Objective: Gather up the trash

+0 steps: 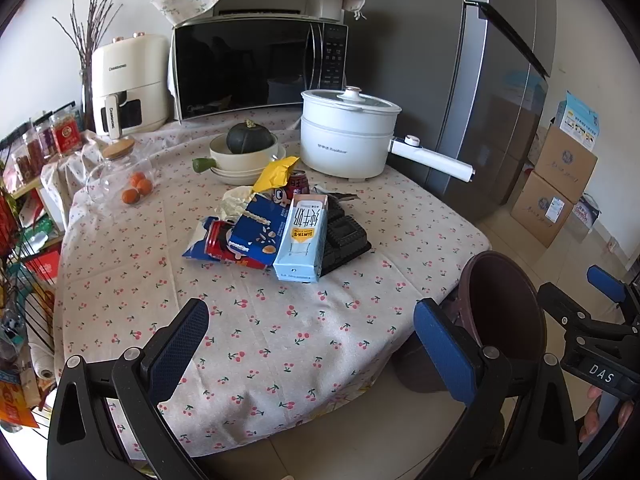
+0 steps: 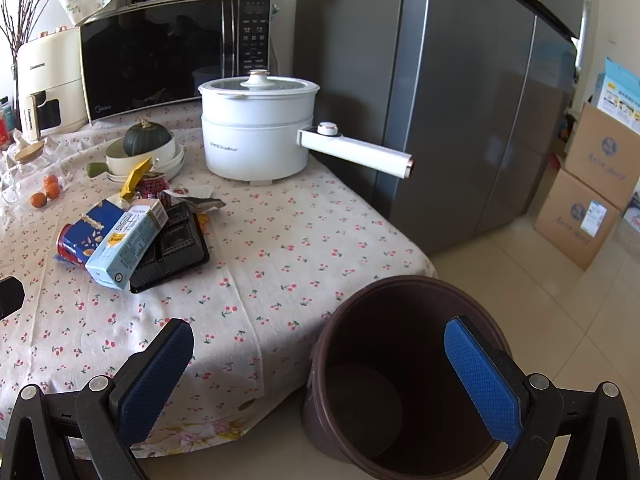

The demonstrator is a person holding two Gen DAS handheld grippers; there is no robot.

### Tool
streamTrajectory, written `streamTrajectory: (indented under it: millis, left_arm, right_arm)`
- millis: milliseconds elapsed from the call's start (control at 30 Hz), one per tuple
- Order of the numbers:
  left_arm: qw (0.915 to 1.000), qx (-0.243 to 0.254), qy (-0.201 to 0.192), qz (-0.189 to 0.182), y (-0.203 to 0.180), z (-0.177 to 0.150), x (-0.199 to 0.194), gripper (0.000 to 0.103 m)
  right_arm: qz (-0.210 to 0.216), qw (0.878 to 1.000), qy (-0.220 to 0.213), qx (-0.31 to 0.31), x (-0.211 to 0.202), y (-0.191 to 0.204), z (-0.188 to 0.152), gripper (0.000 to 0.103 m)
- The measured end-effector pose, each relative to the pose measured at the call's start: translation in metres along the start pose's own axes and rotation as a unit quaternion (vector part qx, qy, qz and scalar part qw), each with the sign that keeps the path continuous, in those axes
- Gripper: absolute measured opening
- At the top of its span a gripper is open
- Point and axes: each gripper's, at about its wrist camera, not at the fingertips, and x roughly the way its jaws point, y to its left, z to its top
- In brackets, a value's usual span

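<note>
A pile of trash lies mid-table: a light blue milk carton (image 1: pixel 302 236) (image 2: pixel 126 242), a blue snack bag (image 1: pixel 256 232) (image 2: pixel 94 228), red cans (image 1: pixel 219 242) (image 2: pixel 64 242), a black plastic tray (image 1: pixel 346 240) (image 2: pixel 176 250), a yellow wrapper (image 1: pixel 276 172) (image 2: pixel 136 176). A brown bin (image 1: pixel 504 308) (image 2: pixel 404 376), empty, stands on the floor by the table's near right corner. My left gripper (image 1: pixel 312 344) is open and empty over the near tablecloth. My right gripper (image 2: pixel 320 376) is open and empty above the bin's rim; it also shows in the left wrist view (image 1: pixel 600 320).
A white electric pot (image 1: pixel 346 136) (image 2: pixel 256 128) with a long handle, a bowl holding a squash (image 1: pixel 246 148) (image 2: pixel 144 146), a glass jar with oranges (image 1: pixel 124 176), a microwave (image 1: pixel 260 64) and an air fryer (image 1: pixel 128 84) stand behind. Fridge (image 2: pixel 440 100) and cardboard boxes (image 2: pixel 588 200) at right.
</note>
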Motion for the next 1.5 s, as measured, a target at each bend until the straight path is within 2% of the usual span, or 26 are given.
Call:
streamTrajectory:
  millis: [367,533,633,800,933,1033,1067,1100,1167,1367,1433,1500]
  left_arm:
    - [0.9999,0.007,0.004,-0.010,0.000,0.005,0.003,0.103]
    - [0.9976,0.011,0.052,-0.046,0.011,0.021,0.020,0.103]
    - [0.9951,0.020,0.086,-0.045,0.017,0.033,0.039,0.103]
    - [0.9885,0.036,0.137,-0.053,0.018,0.059,0.075,0.103]
    - [0.9788,0.032,0.176,-0.100,0.020,0.065,0.112,0.102]
    - [0.9758,0.001,0.187,-0.113,0.030,0.061,0.141,0.094]
    - [0.9725,-0.006,0.200,-0.119,0.030,0.062,0.150,0.085]
    - [0.9709,-0.008,0.204,-0.125,0.030,0.064,0.158,0.081]
    - [0.9727,-0.004,0.203,-0.112,0.029,0.071,0.172,0.081]
    - [0.9711,0.003,0.226,-0.075,0.022,0.079,0.209,0.081]
    - [0.9707,0.008,0.232,-0.063,0.017,0.080,0.215,0.077]
    - [0.9697,0.011,0.237,-0.060,0.012,0.080,0.220,0.064]
  right_arm:
    - [0.016,1.000,0.003,0.008,-0.001,-0.004,0.003,0.103]
    - [0.043,0.998,0.046,0.029,0.009,-0.014,0.018,0.103]
    - [0.061,0.995,0.064,0.038,0.018,-0.022,0.036,0.103]
    - [0.057,0.994,0.097,0.007,0.048,-0.024,0.065,0.103]
    - [0.047,0.995,0.088,0.022,0.074,-0.036,0.058,0.103]
    - [0.045,0.988,0.148,0.013,0.100,-0.041,0.045,0.103]
    - [0.044,0.987,0.153,0.011,0.105,-0.042,0.043,0.103]
    - [0.038,0.987,0.156,0.008,0.108,-0.043,0.043,0.103]
    - [0.035,0.987,0.155,-0.002,0.111,-0.044,0.045,0.103]
    - [0.032,0.986,0.164,-0.004,0.121,-0.046,0.048,0.103]
    - [0.037,0.985,0.168,0.000,0.123,-0.045,0.049,0.103]
    - [0.037,0.985,0.170,-0.003,0.123,-0.044,0.049,0.103]
